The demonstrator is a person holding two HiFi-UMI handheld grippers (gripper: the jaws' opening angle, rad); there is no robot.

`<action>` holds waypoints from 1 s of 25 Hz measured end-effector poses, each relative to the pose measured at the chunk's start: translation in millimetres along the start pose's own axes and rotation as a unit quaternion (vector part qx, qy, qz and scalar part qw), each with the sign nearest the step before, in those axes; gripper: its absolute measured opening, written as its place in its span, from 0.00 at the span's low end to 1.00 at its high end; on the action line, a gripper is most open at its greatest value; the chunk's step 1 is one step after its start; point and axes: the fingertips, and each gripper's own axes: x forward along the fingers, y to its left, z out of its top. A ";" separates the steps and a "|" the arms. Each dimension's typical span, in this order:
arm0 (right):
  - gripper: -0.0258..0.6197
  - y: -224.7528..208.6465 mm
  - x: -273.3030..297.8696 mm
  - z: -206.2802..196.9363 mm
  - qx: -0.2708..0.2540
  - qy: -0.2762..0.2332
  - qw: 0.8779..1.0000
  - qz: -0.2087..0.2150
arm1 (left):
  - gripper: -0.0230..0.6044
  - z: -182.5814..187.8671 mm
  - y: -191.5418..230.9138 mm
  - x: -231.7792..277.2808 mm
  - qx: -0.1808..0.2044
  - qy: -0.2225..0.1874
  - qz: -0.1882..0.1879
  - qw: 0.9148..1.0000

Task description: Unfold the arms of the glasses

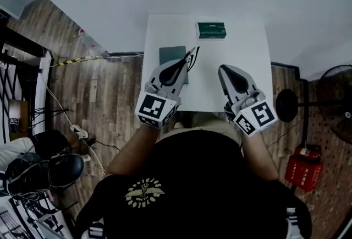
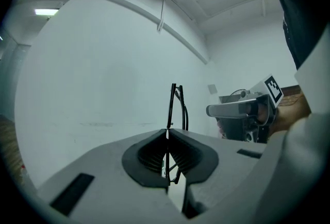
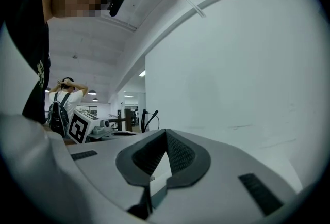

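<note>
head view: found the left tongs clamped on the black glasses, over the left part of the white bench and above a dark grey pad. saw the right tongs shut and empty, near on the right, apart from the glasses. noted a green box near the bench's far edge.

left gripper view: saw the pads pressed on the thin frame, with the glasses upright and edge-on out of the tips. could not tell folded arms from unfolded. caught the right tongs off to the right, well clear of the frame.

right gripper view: found the jaws together with nothing between. made out the left tongs and the glasses at the left, with a person wearing a backpack far behind.
</note>
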 end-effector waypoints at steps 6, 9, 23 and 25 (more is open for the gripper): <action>0.04 -2.8 1.6 5.6 0.010 -0.011 0.999 0.052 | 0.07 4.8 -27.0 19.3 -0.005 0.000 -0.020 1.000; 0.05 -14.5 -1.3 7.5 0.021 -0.015 0.997 0.074 | 0.07 7.2 -34.8 37.7 -0.010 0.001 -0.022 1.000; 0.16 -99.3 -29.2 11.7 0.056 -0.005 0.988 0.144 | 0.07 7.4 -104.1 137.4 -0.028 0.007 -0.019 0.999; 0.16 -97.8 -30.5 15.8 0.061 -0.009 0.986 0.155 | 0.07 5.4 -109.0 136.3 -0.026 0.013 -0.012 1.000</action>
